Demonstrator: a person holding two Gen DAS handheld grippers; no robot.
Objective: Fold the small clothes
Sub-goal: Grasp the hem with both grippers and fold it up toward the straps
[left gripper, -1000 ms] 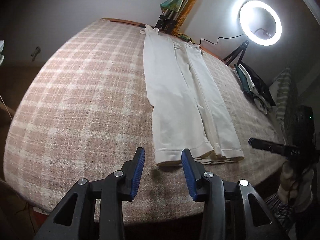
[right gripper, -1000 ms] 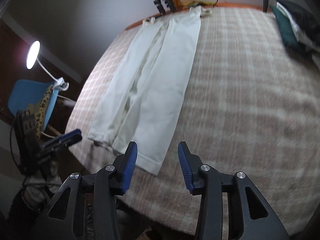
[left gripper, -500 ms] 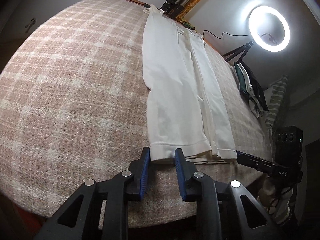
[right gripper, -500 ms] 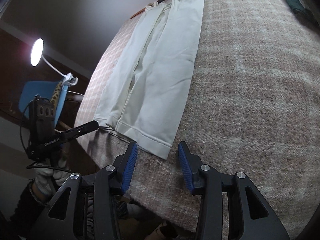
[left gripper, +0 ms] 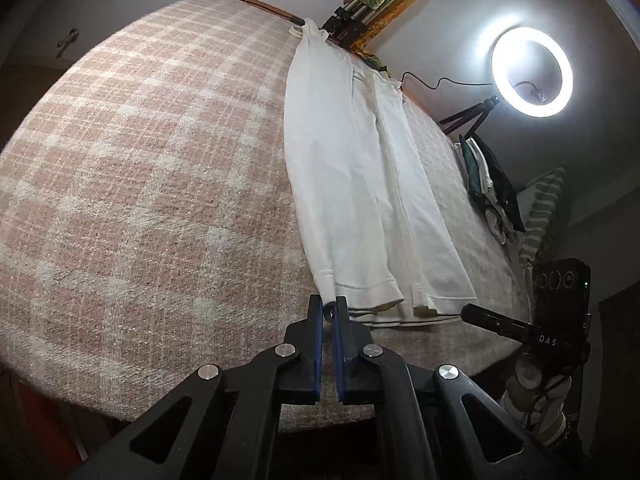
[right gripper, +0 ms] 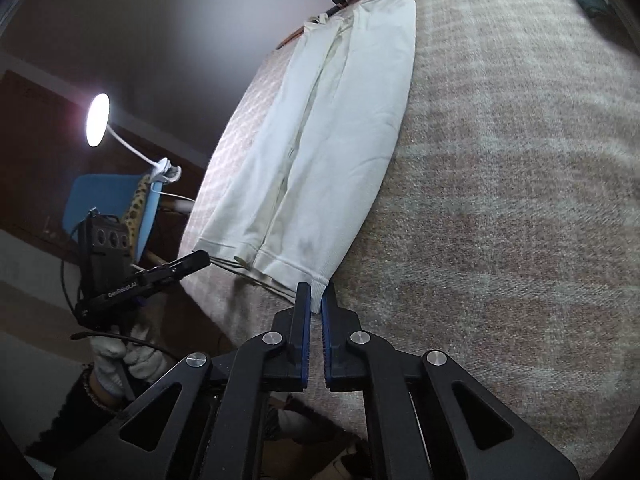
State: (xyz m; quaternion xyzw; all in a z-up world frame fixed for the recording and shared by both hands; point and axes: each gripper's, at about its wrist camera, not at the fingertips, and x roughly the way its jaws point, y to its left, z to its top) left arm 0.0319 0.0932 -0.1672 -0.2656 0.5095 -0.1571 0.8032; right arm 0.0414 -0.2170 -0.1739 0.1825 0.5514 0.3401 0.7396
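White trousers (left gripper: 360, 184) lie flat and lengthwise on the pink checked blanket (left gripper: 140, 184), waist at the far end, leg cuffs at the near edge. My left gripper (left gripper: 328, 307) is shut on the outer corner of the left leg cuff. In the right wrist view the same trousers (right gripper: 332, 152) run away from me, and my right gripper (right gripper: 316, 294) is shut on the outer corner of the right leg cuff. Each gripper shows in the other's view: the right gripper (left gripper: 472, 312) and the left gripper (right gripper: 200, 258).
A ring light (left gripper: 528, 72) on a tripod stands at the far right, with a pile of dark and white clothes (left gripper: 488, 188) on the blanket's right side. A desk lamp (right gripper: 98, 120) and a blue chair (right gripper: 112, 200) stand beyond the left edge.
Both grippers moved forward to the near cuffs and closed on them: left from open to shut on the left cuff corner, right from open to shut on the right cuff corner.
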